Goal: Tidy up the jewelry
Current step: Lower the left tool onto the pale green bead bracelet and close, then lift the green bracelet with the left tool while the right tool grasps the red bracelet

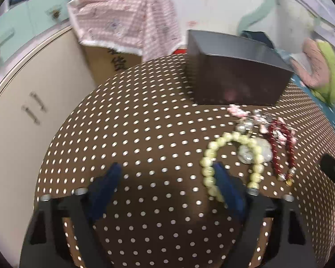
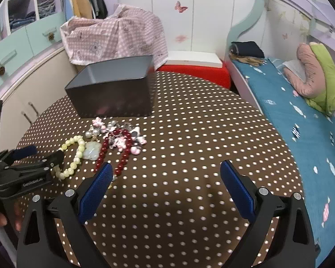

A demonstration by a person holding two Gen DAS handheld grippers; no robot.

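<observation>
A: Left gripper [image 1: 167, 176]?
B: Jaws spread wide, holding nothing. One blue pad [image 1: 225, 185] lies over the pale bead bracelet [image 1: 214, 149]; contact not resolvable. In the right wrist view its tip sits at the bracelet's 9 o'clock.

A: Right gripper [image 2: 166, 172]?
B: Jaws spread wide, nothing held, over bare dotted surface [image 2: 189, 134]. Red bead string [image 2: 122, 147] near its left pad, at 10 o'clock.

A: Writing?
B: "GenRobot.AI" on the left gripper's body; dark characters on the cardboard box [image 1: 114, 60], unreadable.

A: Surroundings?
B: Jewelry heap [image 2: 116, 138] just before the open dark box [image 2: 114, 87], at its 6 o'clock. Bed [image 2: 301, 122] at 3 o'clock; checked cloth [image 2: 116, 33] at 11.
</observation>
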